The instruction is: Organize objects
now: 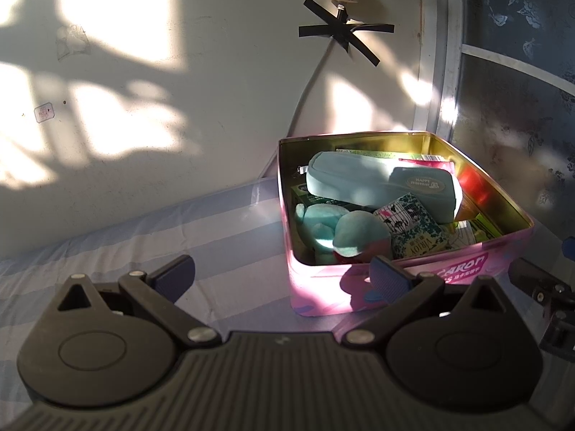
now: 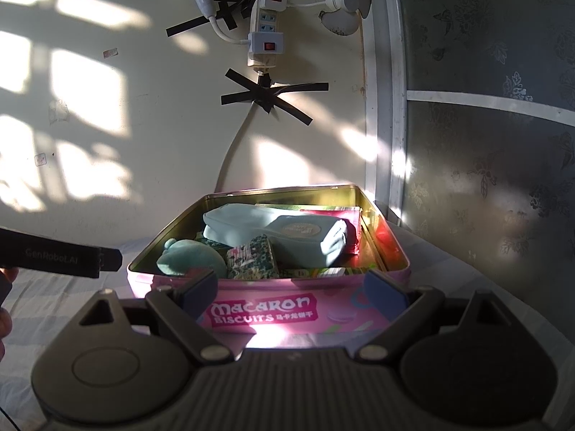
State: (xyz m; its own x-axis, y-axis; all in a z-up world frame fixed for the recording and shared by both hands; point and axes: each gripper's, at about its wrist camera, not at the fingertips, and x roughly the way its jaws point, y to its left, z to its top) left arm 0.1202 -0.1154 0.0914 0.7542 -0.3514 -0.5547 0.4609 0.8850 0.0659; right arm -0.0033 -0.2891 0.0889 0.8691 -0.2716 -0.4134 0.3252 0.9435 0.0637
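A pink Macaron Biscuits tin [image 2: 266, 314] [image 1: 424, 269] stands lidless on a striped bed. Inside lie a teal pencil pouch [image 2: 287, 231] [image 1: 381, 186], a teal plush toy [image 2: 190, 256] [image 1: 345, 230], a small patterned box [image 2: 253, 258] [image 1: 413, 226] and flat green and red packets. My left gripper [image 1: 284, 276] hovers open in front of the tin's left corner, nothing between its fingers. My right gripper [image 2: 291, 287] is open too, facing the tin's front wall, empty. The left gripper's body [image 2: 61, 256] shows at the left of the right wrist view.
The bed sheet [image 1: 143, 244] has blue and white stripes. Behind the tin rises a cream wall with a taped power strip [image 2: 264, 32] and cable [image 2: 233, 151]. A patterned glass panel [image 2: 485, 143] in a white frame stands on the right. A hand [image 2: 5, 323] shows at far left.
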